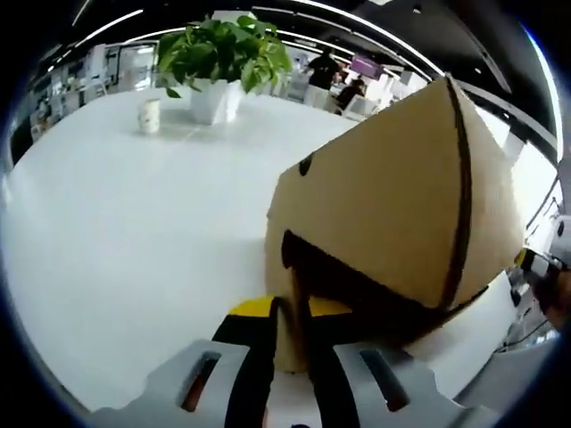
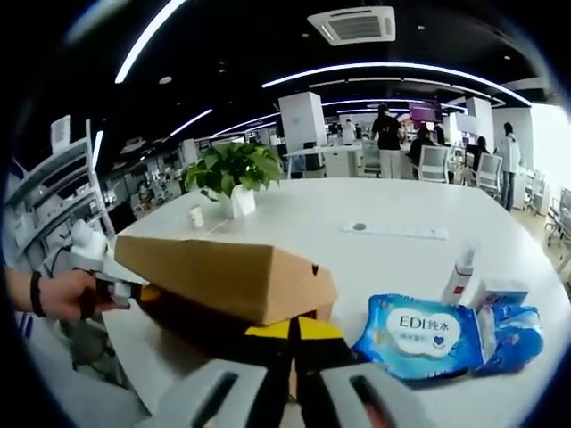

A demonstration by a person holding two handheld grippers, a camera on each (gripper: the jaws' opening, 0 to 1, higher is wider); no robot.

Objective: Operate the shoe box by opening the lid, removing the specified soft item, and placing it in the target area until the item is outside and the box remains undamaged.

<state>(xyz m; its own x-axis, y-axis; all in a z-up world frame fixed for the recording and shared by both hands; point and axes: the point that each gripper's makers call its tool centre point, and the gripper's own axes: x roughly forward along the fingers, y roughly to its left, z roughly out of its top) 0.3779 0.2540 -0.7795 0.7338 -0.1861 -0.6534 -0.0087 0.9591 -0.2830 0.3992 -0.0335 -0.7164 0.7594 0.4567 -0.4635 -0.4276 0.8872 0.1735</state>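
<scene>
Left gripper point(image 1: 290, 343) pinching wall of brown cardboard shoe box point(image 1: 393, 205) on white surface point(image 1: 134, 232) | lid raised, part-open | right gripper point(image 2: 293, 357) pinching box edge | soft item not yet out; blue wipes pack point(image 2: 424, 334) beside box.

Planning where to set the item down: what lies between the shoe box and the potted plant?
In the left gripper view, bare white table separates the shoe box from the potted plant.

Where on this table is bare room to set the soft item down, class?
Free: the white table between the cardboard box, paper cup and potted plant. Also beyond the box towards the far edge. Crowded: beside the box, where wipes packs and a small bottle lie.
</scene>
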